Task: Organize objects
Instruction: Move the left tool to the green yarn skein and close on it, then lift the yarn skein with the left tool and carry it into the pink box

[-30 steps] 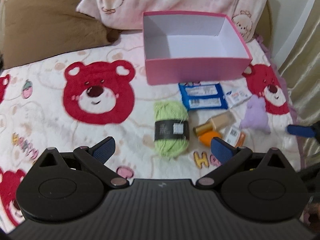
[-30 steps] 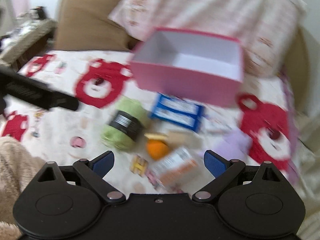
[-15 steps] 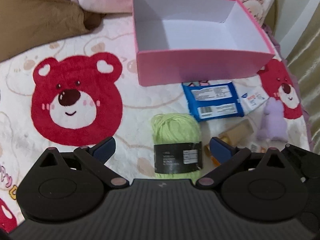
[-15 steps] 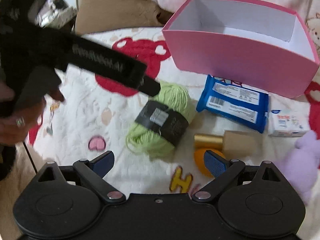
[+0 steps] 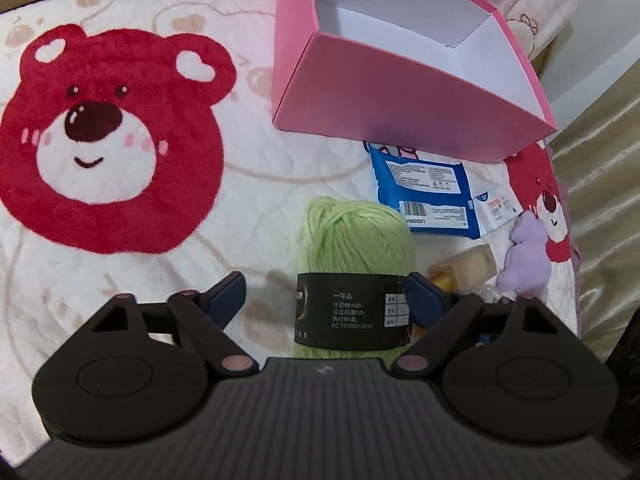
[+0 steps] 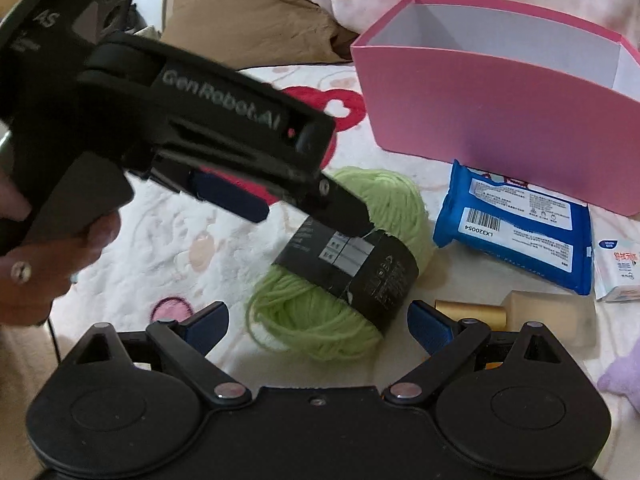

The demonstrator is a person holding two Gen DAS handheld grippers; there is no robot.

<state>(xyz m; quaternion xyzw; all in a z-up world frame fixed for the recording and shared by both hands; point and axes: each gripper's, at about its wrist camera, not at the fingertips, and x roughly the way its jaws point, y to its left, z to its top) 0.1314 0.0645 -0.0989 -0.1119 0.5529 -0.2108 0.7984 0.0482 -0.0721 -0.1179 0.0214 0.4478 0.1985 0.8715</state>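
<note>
Green yarn (image 5: pixel 354 240) sits between our left gripper's (image 5: pixel 326 298) open fingers; blue packet (image 5: pixel 426 188), pink box (image 5: pixel 400 96) beyond; right gripper (image 6: pixel 318 322) open too.

Green yarn ball (image 5: pixel 354 236): soft fibrous wool, matt black paper band. Pink box (image 5: pixel 404 92): smooth matt cardboard. Blue wipes pack (image 6: pixel 516 232): glossy plastic film. Bear blanket (image 5: pixel 120 240): fuzzy cloth.

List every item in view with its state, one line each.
Left gripper: open, fingers straddling the yarn.
Right gripper: open, holding nothing.
Yarn: lying on its side, label band intact.
Box: open, nothing visible inside.
Wipes pack: flat, sealed, beside the box.
Bottle: on its side, capped.
Purple plush: lying on the blanket.
</note>
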